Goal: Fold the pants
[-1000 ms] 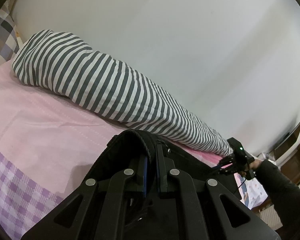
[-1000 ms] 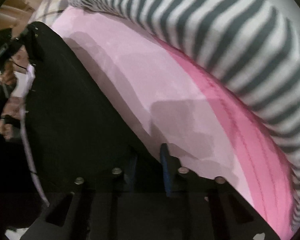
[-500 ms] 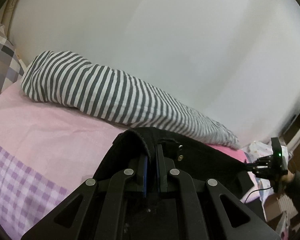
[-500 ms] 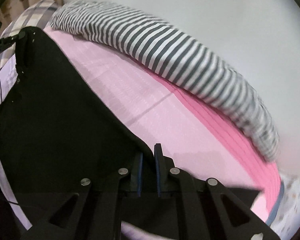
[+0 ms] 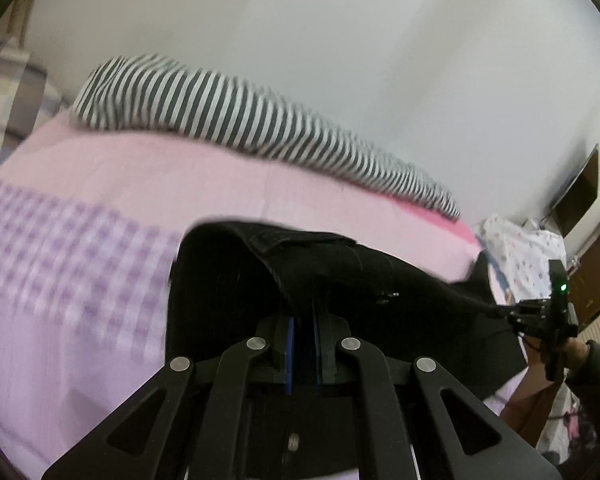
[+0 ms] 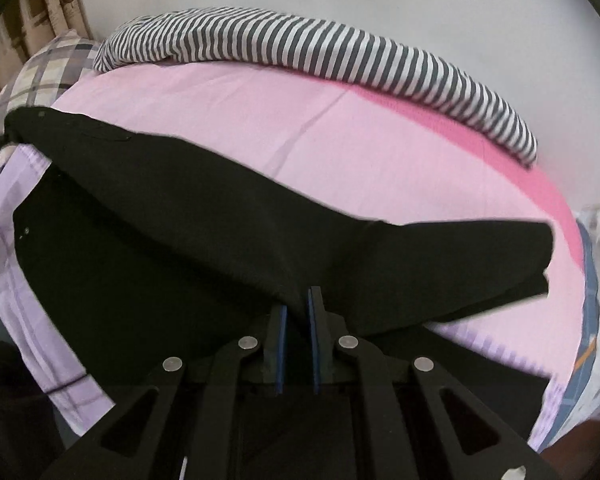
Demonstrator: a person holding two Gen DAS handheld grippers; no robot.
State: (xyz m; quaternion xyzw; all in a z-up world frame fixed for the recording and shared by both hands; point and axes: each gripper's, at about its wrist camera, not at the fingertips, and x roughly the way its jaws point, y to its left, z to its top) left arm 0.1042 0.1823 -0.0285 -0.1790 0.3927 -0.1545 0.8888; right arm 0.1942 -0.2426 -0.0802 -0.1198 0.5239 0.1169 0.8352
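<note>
Black pants [image 6: 188, 240] stretched above pink bedsheet [image 6: 260, 120], held betw. both grippers, left gripper [image 5: 305, 332] clamped on waistband edge, right gripper [image 6: 297, 320] pinching fabric at other end, striped bolster [image 6: 340, 52] along white wall [image 5: 380, 60] behind, plaid pillow [image 6: 48, 68] at left.
</note>
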